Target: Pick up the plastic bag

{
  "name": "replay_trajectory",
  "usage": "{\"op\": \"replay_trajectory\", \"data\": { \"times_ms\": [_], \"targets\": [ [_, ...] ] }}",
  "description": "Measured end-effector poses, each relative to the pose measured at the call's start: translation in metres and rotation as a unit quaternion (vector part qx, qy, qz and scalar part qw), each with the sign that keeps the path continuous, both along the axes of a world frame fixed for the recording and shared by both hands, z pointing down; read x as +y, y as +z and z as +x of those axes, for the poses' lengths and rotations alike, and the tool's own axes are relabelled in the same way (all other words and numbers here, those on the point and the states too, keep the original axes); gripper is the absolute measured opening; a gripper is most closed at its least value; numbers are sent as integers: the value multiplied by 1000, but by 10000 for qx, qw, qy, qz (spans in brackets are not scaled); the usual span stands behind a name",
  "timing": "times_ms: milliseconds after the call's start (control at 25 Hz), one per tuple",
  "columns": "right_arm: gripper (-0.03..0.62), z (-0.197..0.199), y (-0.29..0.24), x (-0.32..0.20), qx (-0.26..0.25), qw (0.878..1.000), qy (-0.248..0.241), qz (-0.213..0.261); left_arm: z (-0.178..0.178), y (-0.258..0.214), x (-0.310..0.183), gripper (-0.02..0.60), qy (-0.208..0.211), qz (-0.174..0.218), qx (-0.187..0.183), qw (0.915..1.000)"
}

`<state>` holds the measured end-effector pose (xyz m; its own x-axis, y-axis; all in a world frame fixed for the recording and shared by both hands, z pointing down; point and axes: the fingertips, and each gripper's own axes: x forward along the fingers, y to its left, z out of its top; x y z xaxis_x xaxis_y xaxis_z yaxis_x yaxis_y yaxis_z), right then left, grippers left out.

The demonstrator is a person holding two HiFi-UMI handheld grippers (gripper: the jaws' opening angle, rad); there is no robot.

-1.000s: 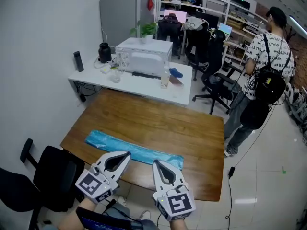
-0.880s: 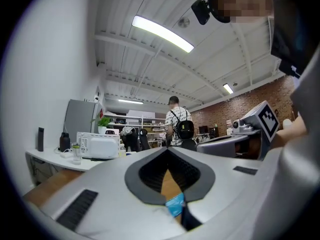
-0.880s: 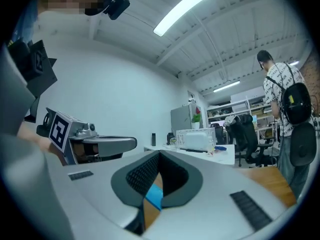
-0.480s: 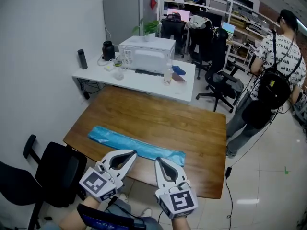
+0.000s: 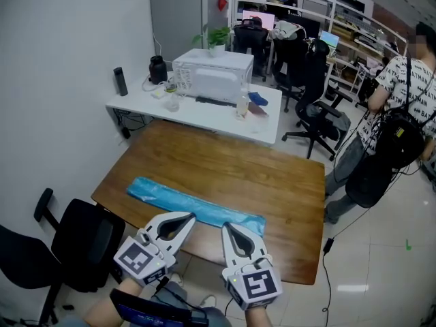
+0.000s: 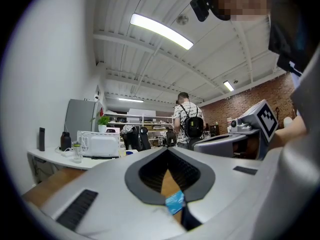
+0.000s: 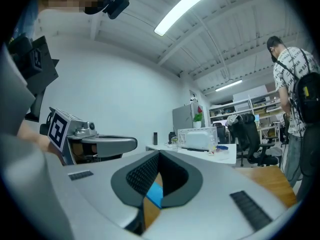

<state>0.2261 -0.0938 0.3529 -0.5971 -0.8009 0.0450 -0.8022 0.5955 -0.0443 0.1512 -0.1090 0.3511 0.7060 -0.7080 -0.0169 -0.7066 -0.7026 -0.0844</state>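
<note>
A long blue plastic bag (image 5: 194, 209) lies flat near the front edge of the brown wooden table (image 5: 225, 176). Both grippers hover side by side over that front edge, just short of the bag. The left gripper (image 5: 187, 218) has its jaws shut, tips pointing at the bag's middle, nothing held. The right gripper (image 5: 225, 227) is shut too and empty, its tips by the bag's right end. Through the left gripper's jaw window a scrap of blue bag (image 6: 175, 202) shows; the right gripper view shows the bag (image 7: 155, 194) the same way.
A black office chair (image 5: 71, 247) stands left of the table. Behind it a white table (image 5: 197, 111) carries a microwave (image 5: 212, 75), a bottle and small items. A person with a backpack (image 5: 402, 131) stands at the right, near more office chairs (image 5: 310, 94).
The head view has shifted slightly, and the person at the right has stepped further right. Both grippers stay shut in about the same place over the table's front edge.
</note>
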Motion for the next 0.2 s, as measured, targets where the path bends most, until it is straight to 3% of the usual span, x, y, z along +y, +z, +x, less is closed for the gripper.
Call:
{"op": "replay_trajectory", "data": {
  "times_ms": [200],
  "targets": [
    [0,0,5,-4,31,10000,-8,-31,2,0,-1,8,41,-84,17,10000]
  ]
}}
